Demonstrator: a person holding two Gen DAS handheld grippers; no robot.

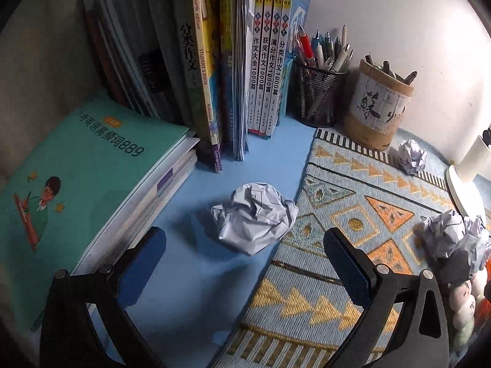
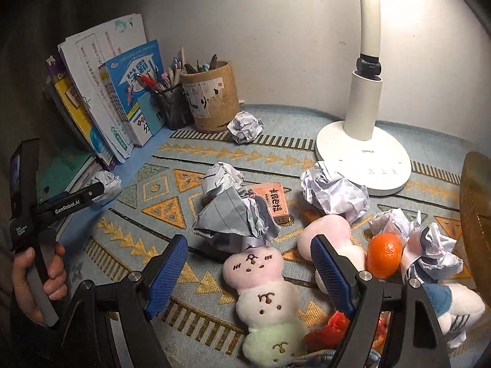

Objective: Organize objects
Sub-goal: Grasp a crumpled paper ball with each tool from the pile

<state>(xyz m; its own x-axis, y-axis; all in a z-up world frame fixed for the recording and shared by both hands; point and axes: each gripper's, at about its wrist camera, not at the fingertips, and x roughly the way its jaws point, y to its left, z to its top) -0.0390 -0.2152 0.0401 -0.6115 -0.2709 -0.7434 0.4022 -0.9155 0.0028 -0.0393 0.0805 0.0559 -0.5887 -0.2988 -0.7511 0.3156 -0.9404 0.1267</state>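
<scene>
My left gripper is open, jaws wide apart, just short of a crumpled paper ball lying on the blue desk surface at the mat's edge. That ball also shows in the right wrist view, beside the left gripper's body. My right gripper is open and empty above a pastel plush toy. Several more paper balls lie on the patterned mat: a large grey one, one near the lamp, one by the wooden holder. An orange lies at right.
Upright books and a flat green book stack fill the left. A mesh pen cup and wooden holder stand at the back wall. A white lamp base, pink box, other plush toys and a wooden object crowd the right.
</scene>
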